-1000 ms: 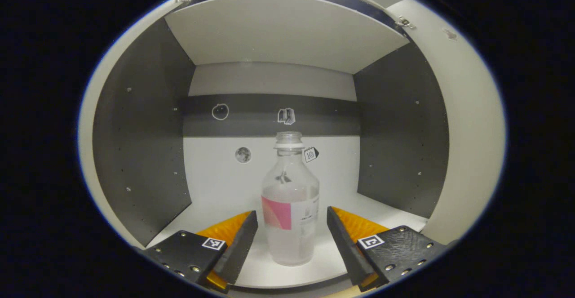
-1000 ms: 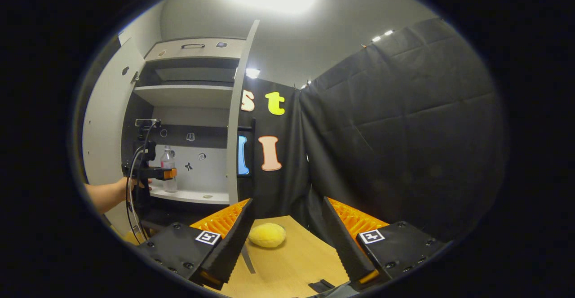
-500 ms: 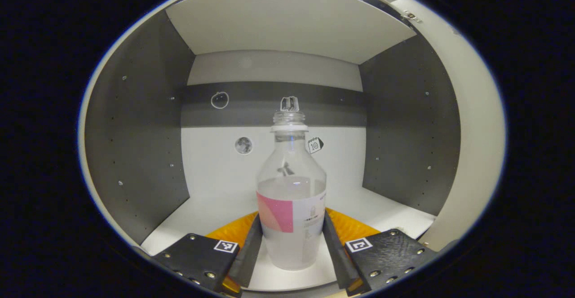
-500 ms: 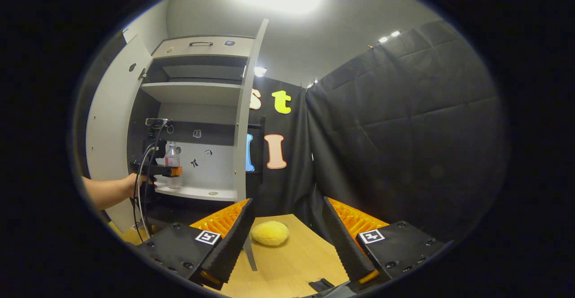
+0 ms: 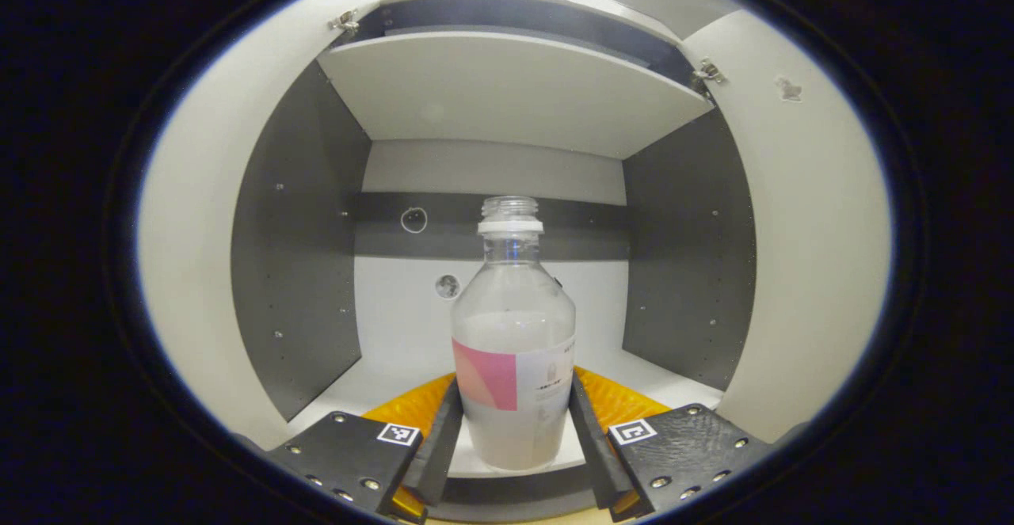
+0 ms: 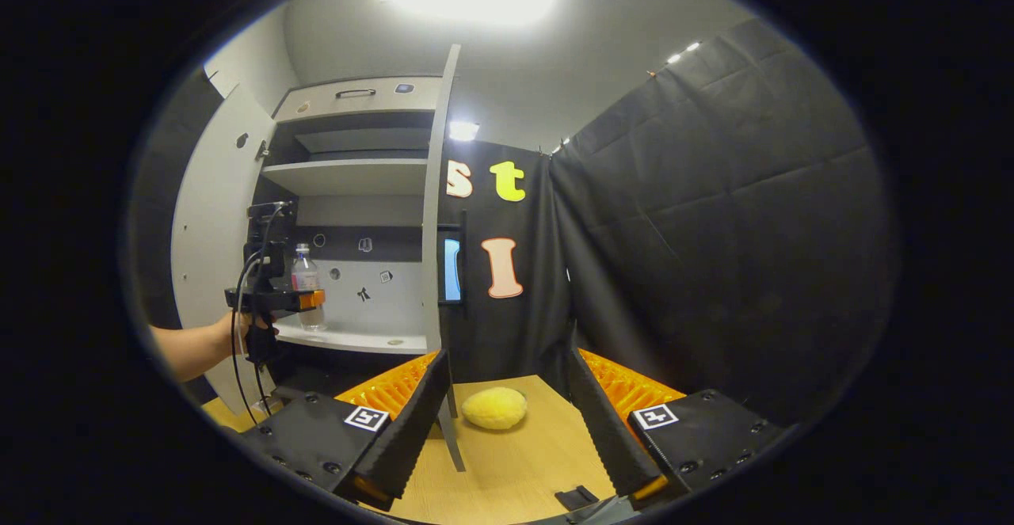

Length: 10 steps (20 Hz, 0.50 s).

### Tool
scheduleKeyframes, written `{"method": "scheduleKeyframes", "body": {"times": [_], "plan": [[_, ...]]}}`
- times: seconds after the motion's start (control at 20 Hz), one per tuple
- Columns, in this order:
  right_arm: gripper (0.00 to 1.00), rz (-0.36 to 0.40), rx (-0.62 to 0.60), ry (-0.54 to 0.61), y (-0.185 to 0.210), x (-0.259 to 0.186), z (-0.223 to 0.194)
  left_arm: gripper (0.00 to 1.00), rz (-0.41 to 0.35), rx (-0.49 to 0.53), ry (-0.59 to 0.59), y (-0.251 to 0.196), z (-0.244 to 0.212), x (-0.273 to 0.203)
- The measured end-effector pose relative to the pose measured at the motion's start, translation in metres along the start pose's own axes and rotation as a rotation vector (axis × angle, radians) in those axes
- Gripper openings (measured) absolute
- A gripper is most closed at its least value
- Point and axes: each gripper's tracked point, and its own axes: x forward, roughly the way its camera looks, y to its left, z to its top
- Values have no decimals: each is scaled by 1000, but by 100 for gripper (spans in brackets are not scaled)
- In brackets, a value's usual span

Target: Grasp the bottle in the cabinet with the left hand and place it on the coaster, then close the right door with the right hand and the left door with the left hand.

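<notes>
A clear bottle point(image 5: 513, 343) with a pink and white label and a white neck ring stands between the fingers of my left gripper point(image 5: 513, 430), which is shut on its lower body at the front of the cabinet shelf point(image 5: 380, 374). In the right gripper view the same bottle point(image 6: 305, 283) shows at the front of the cabinet point(image 6: 348, 216), held by the left gripper point(image 6: 297, 300) in a person's hand point(image 6: 238, 331). Both cabinet doors stand wide: left door point(image 6: 210, 224), right door point(image 6: 436, 216). My right gripper point(image 6: 507, 422) is open above the wooden table point(image 6: 507, 469), with nothing between its fingers.
A yellow round sponge-like thing point(image 6: 495, 408) lies on the table ahead of my right gripper. A small dark piece point(image 6: 576, 498) sits at the table's near edge. A small flat disc point(image 6: 394, 342) rests on the shelf to the right. An upper shelf point(image 5: 507, 89) spans the cabinet.
The left gripper's fingers went from wide apart to shut on the bottle, then drew back toward the cabinet's front with it. The right gripper drifted slightly; it stays open.
</notes>
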Motion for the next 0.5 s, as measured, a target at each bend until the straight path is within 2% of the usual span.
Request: {"method": "scheduleKeyframes", "body": {"times": [0.05, 0.1, 0.15, 0.25, 0.3, 0.5], "plan": [[96, 13, 2, 0, -1, -3, -1, 72, 0, 5, -4, -3, 0, -11], [96, 25, 3, 1, -2, -5, 0, 79, -1, 10, -6, -5, -1, -21], [96, 39, 4, 3, -3, -7, -1, 72, 3, 16, -8, -6, -1, -30], [92, 65, 3, 8, -4, -12, -3, 72, 9, 19, -15, -8, -5, -48], [96, 76, 2, 7, -6, -15, -2, 72, 12, 17, -15, -11, -6, -57], [96, 118, 2, 13, -10, -26, -5, 72, 36, 1, 4, -13, -21, -90]]}}
